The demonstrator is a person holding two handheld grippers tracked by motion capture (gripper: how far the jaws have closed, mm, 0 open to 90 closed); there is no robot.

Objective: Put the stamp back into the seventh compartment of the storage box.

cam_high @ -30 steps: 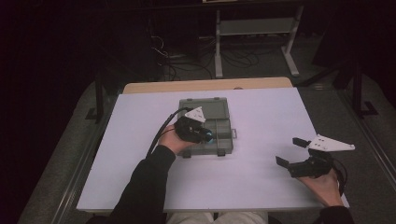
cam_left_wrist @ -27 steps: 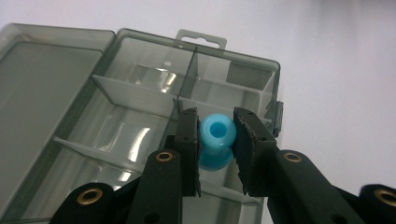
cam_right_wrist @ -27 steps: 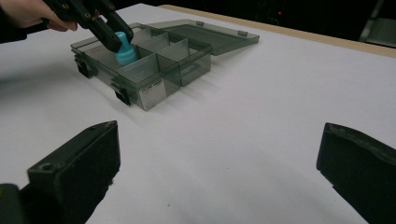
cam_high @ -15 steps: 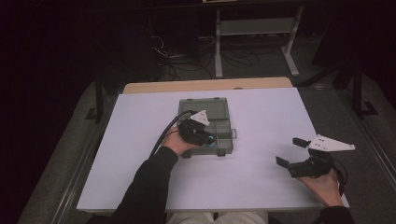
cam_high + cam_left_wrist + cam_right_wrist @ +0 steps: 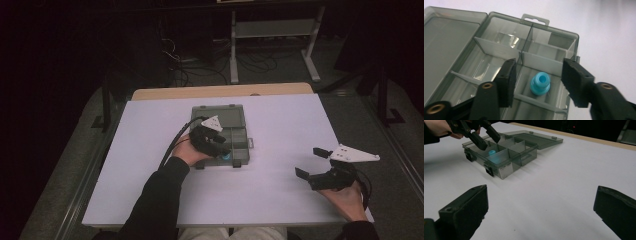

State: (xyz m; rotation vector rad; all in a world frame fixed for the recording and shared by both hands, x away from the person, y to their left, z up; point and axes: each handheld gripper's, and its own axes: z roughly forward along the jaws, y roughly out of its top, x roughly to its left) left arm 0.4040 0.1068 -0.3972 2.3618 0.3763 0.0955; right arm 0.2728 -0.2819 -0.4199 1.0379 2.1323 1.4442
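left gripper (image 5: pixel 537 75) barely moved since a second ago, jaws wide over blue cap (image 5: pixel 540 83) lying in organizer box (image 5: pixel 571 37), so grab pending; right gripper (image 5: pixel 312 162) wide, idle.

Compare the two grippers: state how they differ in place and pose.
The left gripper hovers over the open box, its jaws straddling a blue part in one compartment; the right gripper sits away from the box above bare table, with nothing between its jaws. The right's jaws gape wider. Both are open and hand-held.
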